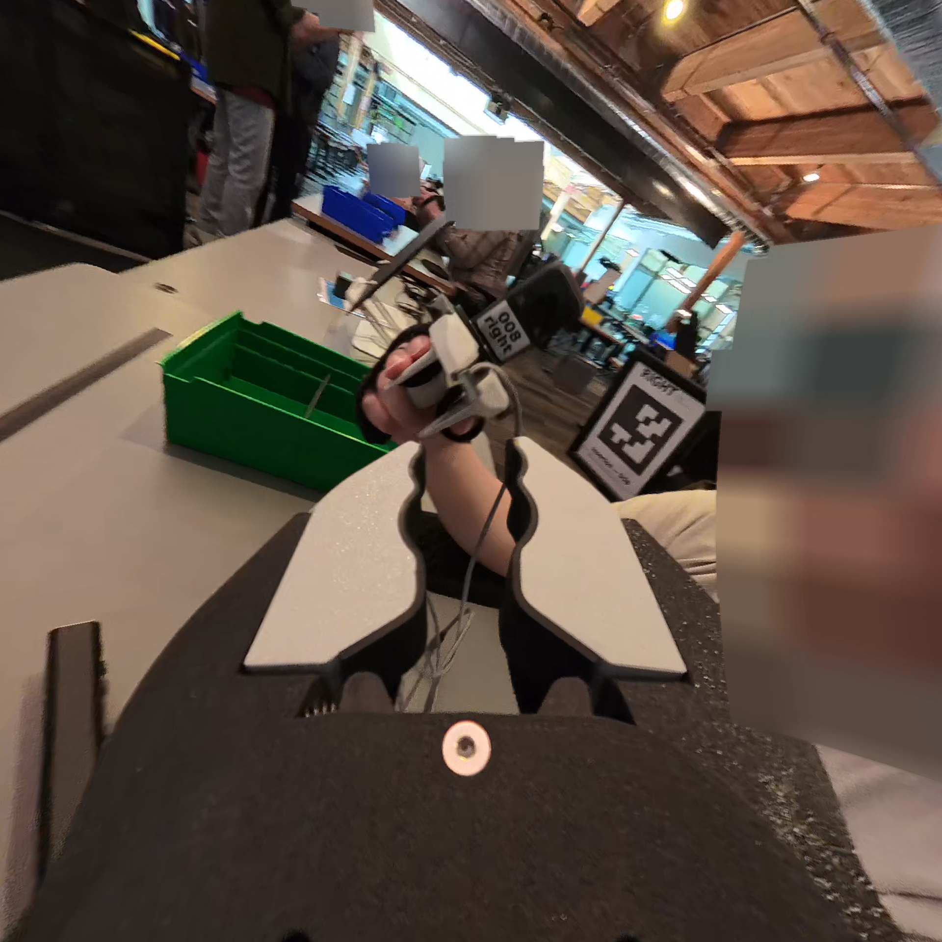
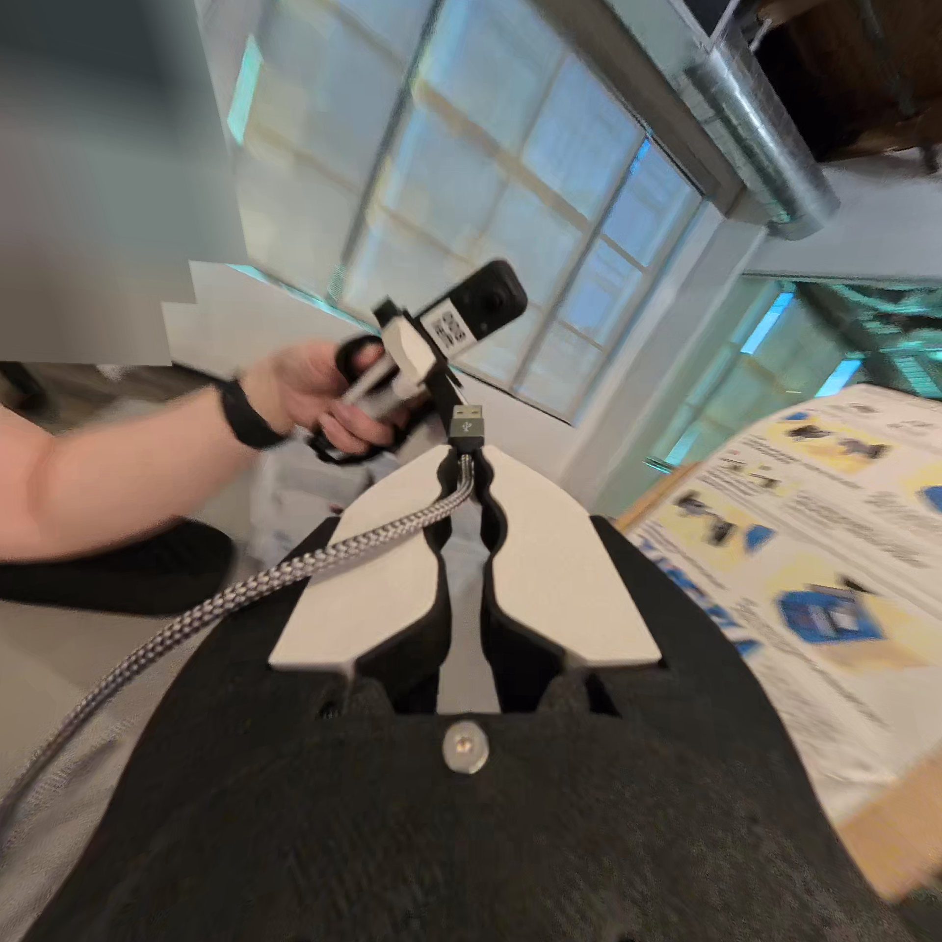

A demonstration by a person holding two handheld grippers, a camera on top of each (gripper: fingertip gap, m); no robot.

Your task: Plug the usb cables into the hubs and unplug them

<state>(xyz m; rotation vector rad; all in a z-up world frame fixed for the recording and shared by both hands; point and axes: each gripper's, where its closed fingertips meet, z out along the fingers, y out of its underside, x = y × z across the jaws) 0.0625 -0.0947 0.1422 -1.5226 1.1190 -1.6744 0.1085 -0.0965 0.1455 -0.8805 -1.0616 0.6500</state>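
Right gripper [image 2: 465, 451]: fingers [image 2: 550, 560] pressed in on the braided usb cable [image 2: 357, 543], pinching it right behind the plug. USB-A plug [image 2: 466, 423] sticks out past the fingertips, metal end pointing away from the camera, in free air. Cable runs back over the near-left finger and drops off the lower-left edge of the right wrist view.

Left gripper [image 1: 464, 453]: fingers [image 1: 346, 566] spread, clear gap between the tips, nothing between them. Through the gap: a forearm and a thin grey cord [image 1: 481, 540] hanging down; I can't tell where it ends.

Just beyond the right gripper's tips, the left hand [image 2: 326, 392] grips a scissor-style handle with a black camera [image 2: 479, 311] mounted on top, black band on the wrist. Mirror case in the left wrist view: the right hand [image 1: 402, 402] on its own handle, held in the air past the left gripper's tips.

Next out, green bin [image 1: 244, 402] with dividers sits on the grey desk [image 1: 102, 509], left of the left gripper. No hub visible in either view.

Right side of the right wrist view: printed sheet [image 2: 795, 550] with blue and yellow pictures, blurred. Black-and-white marker board [image 1: 639, 428] stands past the hand.

Far: blue bins [image 1: 357, 211], people standing, paned window [image 2: 484, 168].
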